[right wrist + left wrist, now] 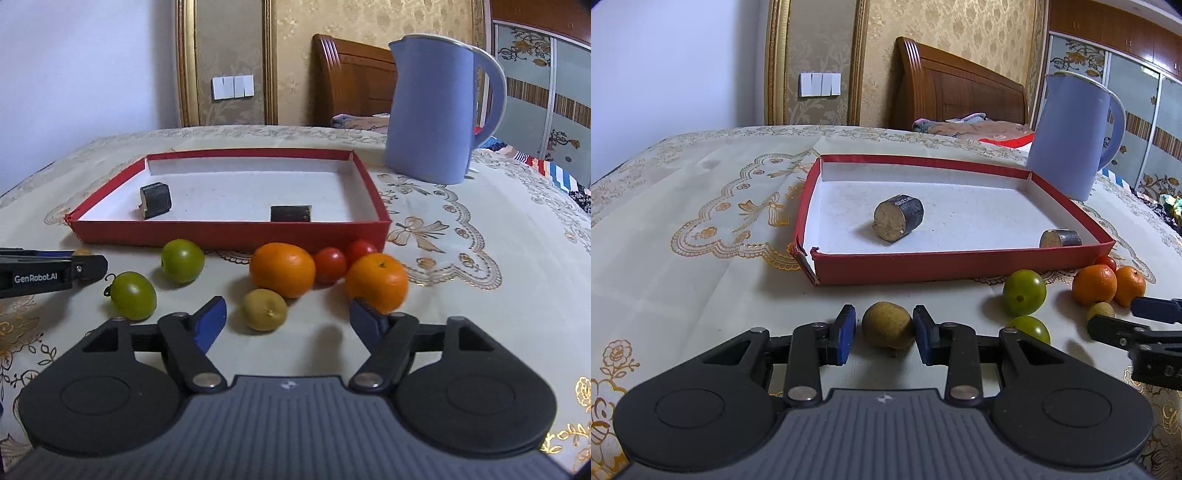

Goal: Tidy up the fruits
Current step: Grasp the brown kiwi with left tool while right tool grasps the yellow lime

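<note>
Left gripper pinching a yellowish fruit on the tablecloth, red tray straight ahead; right gripper spread around a second one

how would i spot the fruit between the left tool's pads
Start at the red tray on the tablecloth. Just in front of its near wall, toward the left, lies a small yellow-brown fruit between the blue pads of the left tool. The green and orange fruits lie further right.
</note>
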A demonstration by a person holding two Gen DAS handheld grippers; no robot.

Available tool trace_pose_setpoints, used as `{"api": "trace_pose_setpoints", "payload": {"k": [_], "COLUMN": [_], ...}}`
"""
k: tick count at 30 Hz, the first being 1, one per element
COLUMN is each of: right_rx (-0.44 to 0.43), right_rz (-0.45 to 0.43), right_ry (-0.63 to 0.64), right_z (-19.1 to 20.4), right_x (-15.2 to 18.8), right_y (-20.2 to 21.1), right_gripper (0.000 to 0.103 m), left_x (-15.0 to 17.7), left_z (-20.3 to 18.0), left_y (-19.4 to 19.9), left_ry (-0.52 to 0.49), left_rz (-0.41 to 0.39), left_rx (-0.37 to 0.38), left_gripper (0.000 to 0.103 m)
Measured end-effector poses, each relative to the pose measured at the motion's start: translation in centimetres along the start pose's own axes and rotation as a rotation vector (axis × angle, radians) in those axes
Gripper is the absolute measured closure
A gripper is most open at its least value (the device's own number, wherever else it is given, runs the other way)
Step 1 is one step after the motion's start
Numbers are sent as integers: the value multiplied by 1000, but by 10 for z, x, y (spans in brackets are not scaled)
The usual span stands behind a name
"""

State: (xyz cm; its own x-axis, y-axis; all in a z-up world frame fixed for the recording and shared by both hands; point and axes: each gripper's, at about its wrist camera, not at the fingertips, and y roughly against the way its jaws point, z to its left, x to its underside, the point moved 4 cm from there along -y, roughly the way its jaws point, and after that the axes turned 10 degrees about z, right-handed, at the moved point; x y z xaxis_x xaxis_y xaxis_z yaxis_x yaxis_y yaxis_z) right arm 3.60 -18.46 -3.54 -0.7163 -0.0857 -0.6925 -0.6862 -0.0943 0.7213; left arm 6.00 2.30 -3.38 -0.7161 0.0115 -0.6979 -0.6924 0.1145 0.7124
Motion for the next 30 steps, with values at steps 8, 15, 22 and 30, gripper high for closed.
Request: {"api": "trace_pose_setpoints", "payload": {"k": [8, 15, 22, 30], "right_rx": [-8, 0, 14, 13], "right_rz": [20, 15, 8, 5], "right_ry": [-15, -1, 1, 0], "right_z": [0, 2, 2, 1], "right_x": [-2, -4, -4, -4], "right_y": [-8, -10, -10, -10], "right_gripper": [49, 66, 76, 76], "left_x": [0, 1, 1, 2], "left_z": [1, -3, -7, -11], "left_y": [-1, -1, -1, 0], "left_ry": [-1, -10, -22, -47], "left_rz": [0, 0, 1, 1], "left_rx": [-2, -11, -24, -19], "left_gripper": [69, 69, 69, 70]}}
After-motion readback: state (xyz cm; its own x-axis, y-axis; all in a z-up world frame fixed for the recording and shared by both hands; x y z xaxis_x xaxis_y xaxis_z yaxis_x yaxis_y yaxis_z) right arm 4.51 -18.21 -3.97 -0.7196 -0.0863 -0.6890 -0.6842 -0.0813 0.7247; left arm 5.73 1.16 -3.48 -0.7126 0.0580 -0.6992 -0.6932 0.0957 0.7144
